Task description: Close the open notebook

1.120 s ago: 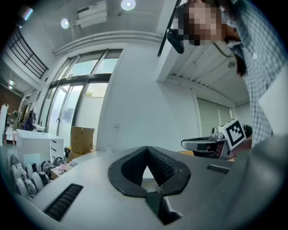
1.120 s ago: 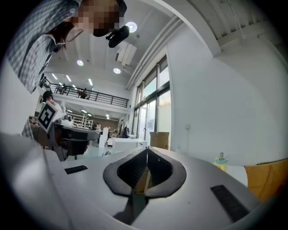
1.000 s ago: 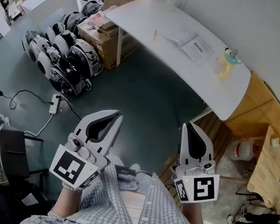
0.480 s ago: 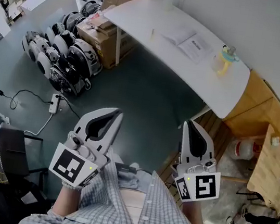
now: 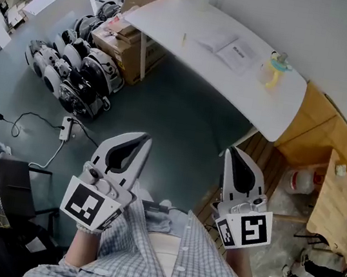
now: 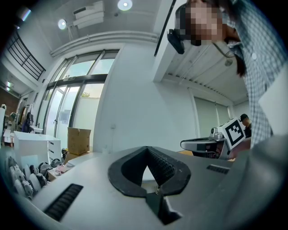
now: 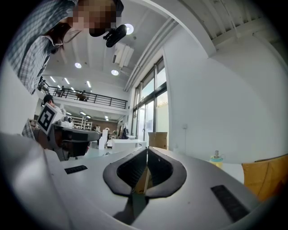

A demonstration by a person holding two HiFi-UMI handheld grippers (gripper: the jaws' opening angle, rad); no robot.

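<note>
I am holding the left hand-held gripper (image 5: 142, 139) and the right hand-held gripper (image 5: 233, 152) side by side above the floor (image 5: 190, 117), both pointing toward the white desk (image 5: 180, 12). Each is clenched, its jaws meeting at the tips with nothing between them. The notebook (image 5: 227, 47) is lying open on the desk, well apart from both hand-held grippers. A yellow bottle (image 5: 272, 69) is standing near its right side.

A white desk (image 5: 160, 14) spans the upper middle of the frame. On it lie an open notebook (image 5: 229, 47), a yellow bottle (image 5: 272, 71) to its right and a thin stick (image 5: 183, 39) to its left.
</note>
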